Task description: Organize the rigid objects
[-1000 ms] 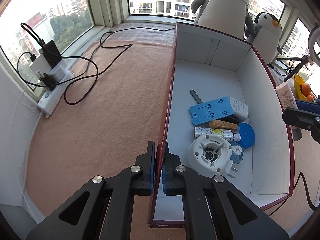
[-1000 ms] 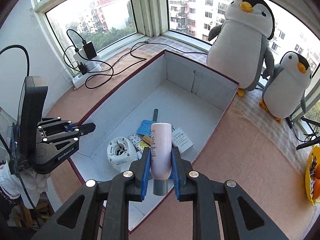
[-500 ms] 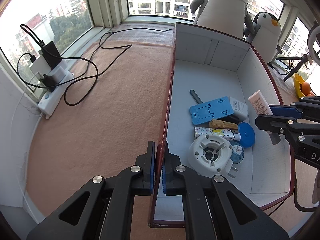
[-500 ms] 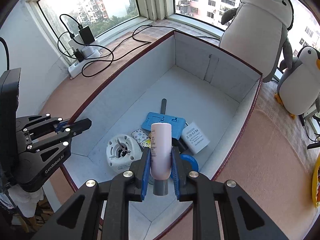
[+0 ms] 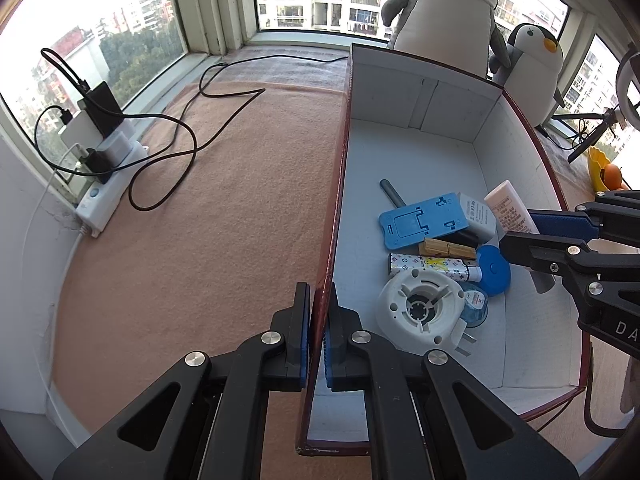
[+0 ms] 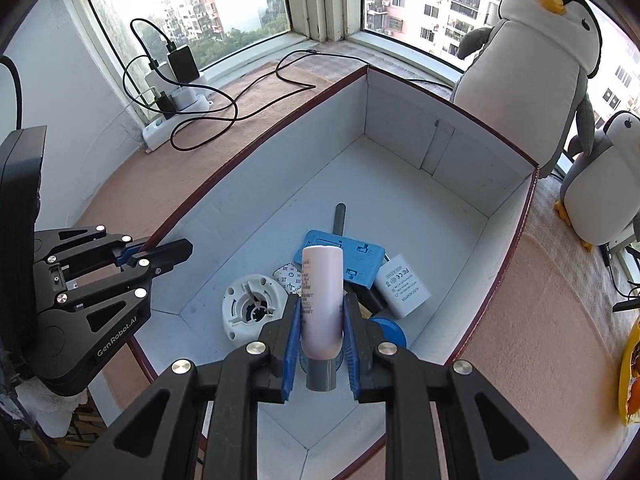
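Pink tube (image 6: 322, 300) clamped in right hand-held gripper (image 6: 320, 334) over box (image 6: 256, 184), left hand-held gripper (image 5: 317, 334) pinching box wall

Bright daylight is pouring through the wide bay windows with pale frames (image 5: 216, 4), and high-rise apartment blocks and green treetops are showing outside. A salmon-pink fabric mat (image 5: 200, 216) is covering the sill-level platform. A white power strip with plugged chargers (image 5: 106, 184) is lying by the white wall (image 6: 60, 92), its black cables (image 5: 176, 160) looping across the mat.
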### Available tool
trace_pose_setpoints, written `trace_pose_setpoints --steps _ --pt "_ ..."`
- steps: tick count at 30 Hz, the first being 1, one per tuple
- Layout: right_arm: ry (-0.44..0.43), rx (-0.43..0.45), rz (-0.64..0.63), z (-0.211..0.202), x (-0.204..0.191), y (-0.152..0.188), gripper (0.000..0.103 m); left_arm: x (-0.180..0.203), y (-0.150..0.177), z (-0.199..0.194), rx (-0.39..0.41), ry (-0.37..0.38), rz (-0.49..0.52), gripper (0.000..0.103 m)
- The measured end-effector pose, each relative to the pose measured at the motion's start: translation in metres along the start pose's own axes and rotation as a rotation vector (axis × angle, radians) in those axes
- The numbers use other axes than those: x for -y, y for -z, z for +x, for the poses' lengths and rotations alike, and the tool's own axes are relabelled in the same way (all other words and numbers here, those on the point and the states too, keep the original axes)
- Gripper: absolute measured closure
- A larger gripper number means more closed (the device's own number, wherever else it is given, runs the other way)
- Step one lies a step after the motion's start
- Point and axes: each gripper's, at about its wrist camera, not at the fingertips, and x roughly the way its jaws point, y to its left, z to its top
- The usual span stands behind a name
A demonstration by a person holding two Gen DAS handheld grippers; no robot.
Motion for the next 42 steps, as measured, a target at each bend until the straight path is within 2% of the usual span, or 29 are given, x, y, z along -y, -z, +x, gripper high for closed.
trace_pose_setpoints --steps 18,19,20,22,30,34,37,39,42 --pt "-0.049 -0.001 -0.029 0.002 -0.004 0.004 0.084 -0.001 0.001 0.002 -0.002 0.001 -0.002 0.098" --pt "-0.042 0.008 -0.034 0.001 -0.004 0.005 0.076 -0.001 0.0 0.001 -0.002 0.001 -0.002 0.098" --pt "-0.035 0.01 -0.038 0.0 -0.005 0.005 0.063 -0.002 0.0 0.001 -0.003 0.001 -0.002 0.098" --pt "-0.03 0.023 -0.039 -0.003 -0.005 0.005 0.052 -0.002 0.001 0.002 -0.004 0.001 -0.002 0.098" --pt "-0.031 0.039 -0.015 -0.012 0.002 0.009 0.049 -0.002 0.001 0.001 -0.004 0.003 0.008 0.098" --pt "-0.033 0.057 0.013 -0.021 0.009 0.013 0.049 0.0 0.001 -0.002 0.0 0.011 0.007 0.091" --pt "-0.032 0.073 0.04 -0.029 0.016 0.018 0.049 0.004 0.0 -0.006 0.01 0.024 0.018 0.081" --pt "-0.029 0.089 0.059 -0.036 0.022 0.021 0.049 0.008 0.0 -0.011 0.028 0.015 0.029 0.07" --pt "-0.022 0.115 0.08 -0.048 0.028 0.026 0.048 0.014 -0.001 -0.018 0.048 0.005 0.049 0.067"
